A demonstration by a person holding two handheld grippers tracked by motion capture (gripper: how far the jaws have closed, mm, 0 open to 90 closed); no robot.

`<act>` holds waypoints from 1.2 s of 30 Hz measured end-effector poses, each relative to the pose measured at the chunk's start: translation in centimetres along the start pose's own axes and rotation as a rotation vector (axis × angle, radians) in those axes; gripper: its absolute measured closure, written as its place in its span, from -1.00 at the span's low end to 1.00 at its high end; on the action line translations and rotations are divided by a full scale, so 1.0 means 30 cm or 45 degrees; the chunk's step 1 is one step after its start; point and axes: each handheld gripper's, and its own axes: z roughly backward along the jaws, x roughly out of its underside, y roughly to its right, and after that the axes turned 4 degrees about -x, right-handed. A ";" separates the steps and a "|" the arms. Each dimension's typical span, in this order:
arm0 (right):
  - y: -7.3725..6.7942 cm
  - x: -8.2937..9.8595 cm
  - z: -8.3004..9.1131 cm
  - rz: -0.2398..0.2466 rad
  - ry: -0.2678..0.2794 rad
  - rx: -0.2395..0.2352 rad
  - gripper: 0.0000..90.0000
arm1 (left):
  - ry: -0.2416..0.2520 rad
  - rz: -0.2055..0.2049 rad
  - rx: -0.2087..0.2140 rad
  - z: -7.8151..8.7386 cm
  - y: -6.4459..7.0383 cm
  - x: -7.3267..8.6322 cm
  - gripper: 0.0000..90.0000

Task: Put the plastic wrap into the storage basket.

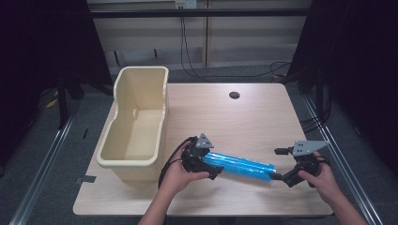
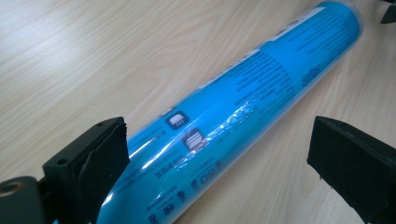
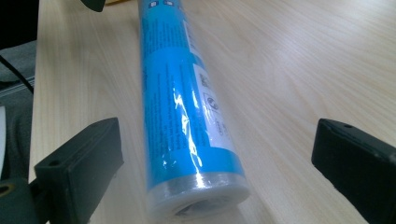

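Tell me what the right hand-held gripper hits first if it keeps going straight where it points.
Most likely the near end of the blue roll. The right hand-held gripper points along the roll, its open jaws either side of that end and apart from it. Depth is hard to judge, but nothing else lies between them on the table.

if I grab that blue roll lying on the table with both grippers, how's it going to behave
The blue roll is round and lies on its side, so a nudge would probably roll it. Its glossy wrap looks slippery. It lies straight, so it likely stays stiff when lifted.
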 end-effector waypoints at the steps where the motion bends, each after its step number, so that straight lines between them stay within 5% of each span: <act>1: 0.001 0.001 0.001 -0.001 0.003 0.000 -0.96 | 0.000 0.000 0.000 0.000 0.000 0.000 -0.89; 15: 0.003 0.003 0.007 0.002 0.017 0.007 -0.96 | -0.089 -0.067 0.093 -0.060 -0.004 -0.062 -0.99; 18: 0.004 0.001 0.012 -0.001 0.029 0.005 -0.95 | -0.171 -0.147 0.106 -0.089 0.001 -0.089 -0.98; 21: 0.006 0.001 0.013 -0.001 0.032 -0.004 -0.95 | -0.196 -0.174 0.123 -0.108 0.008 -0.100 -0.97; 22: 0.007 0.003 0.015 -0.001 0.036 -0.015 -0.95 | -0.233 -0.242 0.130 -0.123 0.010 -0.109 -0.97; 25: 0.007 0.002 0.016 -0.002 0.041 -0.010 -0.95 | -0.245 -0.227 0.139 -0.141 0.015 -0.110 -0.97; 36: 0.013 0.005 0.023 -0.007 0.050 -0.017 -0.95 | -0.339 -0.321 0.169 -0.226 0.036 -0.106 -0.93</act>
